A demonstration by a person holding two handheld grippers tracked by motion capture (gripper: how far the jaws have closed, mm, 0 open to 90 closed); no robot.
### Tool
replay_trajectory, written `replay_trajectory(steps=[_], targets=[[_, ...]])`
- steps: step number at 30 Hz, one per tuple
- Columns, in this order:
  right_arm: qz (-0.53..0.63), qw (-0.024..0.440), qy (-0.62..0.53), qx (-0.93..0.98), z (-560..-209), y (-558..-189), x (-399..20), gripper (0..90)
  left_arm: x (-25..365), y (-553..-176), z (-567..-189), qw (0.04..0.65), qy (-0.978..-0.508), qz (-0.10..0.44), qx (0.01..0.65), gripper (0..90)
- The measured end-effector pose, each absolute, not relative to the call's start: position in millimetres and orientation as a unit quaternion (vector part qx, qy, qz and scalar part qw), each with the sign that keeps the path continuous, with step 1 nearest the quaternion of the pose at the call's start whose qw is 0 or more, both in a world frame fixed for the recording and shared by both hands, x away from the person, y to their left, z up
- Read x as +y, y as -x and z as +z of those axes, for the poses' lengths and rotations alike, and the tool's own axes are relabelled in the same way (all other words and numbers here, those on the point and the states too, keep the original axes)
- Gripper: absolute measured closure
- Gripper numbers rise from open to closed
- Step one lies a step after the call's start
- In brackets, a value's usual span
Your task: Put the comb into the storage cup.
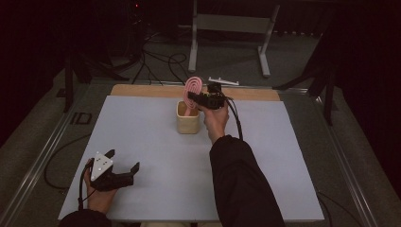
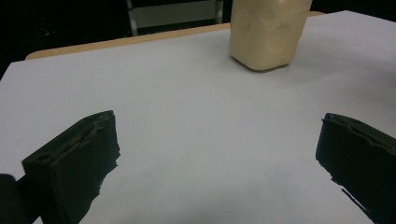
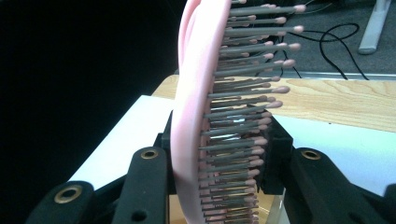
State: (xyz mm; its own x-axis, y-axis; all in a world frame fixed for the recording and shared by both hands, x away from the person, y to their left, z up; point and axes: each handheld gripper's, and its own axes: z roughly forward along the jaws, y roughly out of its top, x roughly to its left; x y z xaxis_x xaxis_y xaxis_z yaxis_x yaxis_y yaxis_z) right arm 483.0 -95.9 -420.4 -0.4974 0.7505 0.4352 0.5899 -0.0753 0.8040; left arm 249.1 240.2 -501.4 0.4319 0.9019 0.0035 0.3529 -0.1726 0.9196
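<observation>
A: High view, item one: right gripper (image 1: pixel 195 98), held above the beige cup (image 1: pixel 187 123) at the far middle of the white table (image 1: pixel 142 142). Condition?

B: Jaws closed on the pink hairbrush (image 1: pixel 192 87). Brush head stands upright just over the jaws; the lower part runs down from the gripper into the cup's mouth. Whether it touches the cup's bottom cannot be told.

A: Right gripper view, same item?

B: Hairbrush (image 3: pixel 196 116) clamped between the two black jaws, one on the pink back, the other on the bristle side. Grey bristles with pink tips point away from the pink back. Rim of the cup (image 3: pixel 275 205) shows directly beneath the jaws.

A: Item two: left gripper (image 1: pixel 122 163).

B: Near edge of the table, well apart from the right gripper and the cup. Jaws wide apart, nothing between them, grey three-cornered plate on top.

A: Left gripper view?

B: Both jaws spread at the frame's sides, bare white table (image 2: pixel 196 140) between them. Beige cup (image 2: pixel 268 32) stands ahead of the jaws, slightly to the right-hand one, well apart from both.

A: Beyond the grippers?

B: Wooden strip (image 1: pixel 142 91) along the table's far edge.
</observation>
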Motion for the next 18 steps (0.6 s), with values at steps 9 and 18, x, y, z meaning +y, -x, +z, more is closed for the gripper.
replay_trajectory(steps=[9,18], targets=[[0.529,0.079,-0.508,0.675,-421.4,-485.2,-98.0,62.5,239.5,-249.3,-501.7,0.464,-0.708,0.295,0.444,0.2],[0.515,0.090,-0.518,0.676,-425.3,-487.4,-102.6,40.1,239.9,-248.9,-501.5,0.465,-0.707,0.295,0.444,0.2]])
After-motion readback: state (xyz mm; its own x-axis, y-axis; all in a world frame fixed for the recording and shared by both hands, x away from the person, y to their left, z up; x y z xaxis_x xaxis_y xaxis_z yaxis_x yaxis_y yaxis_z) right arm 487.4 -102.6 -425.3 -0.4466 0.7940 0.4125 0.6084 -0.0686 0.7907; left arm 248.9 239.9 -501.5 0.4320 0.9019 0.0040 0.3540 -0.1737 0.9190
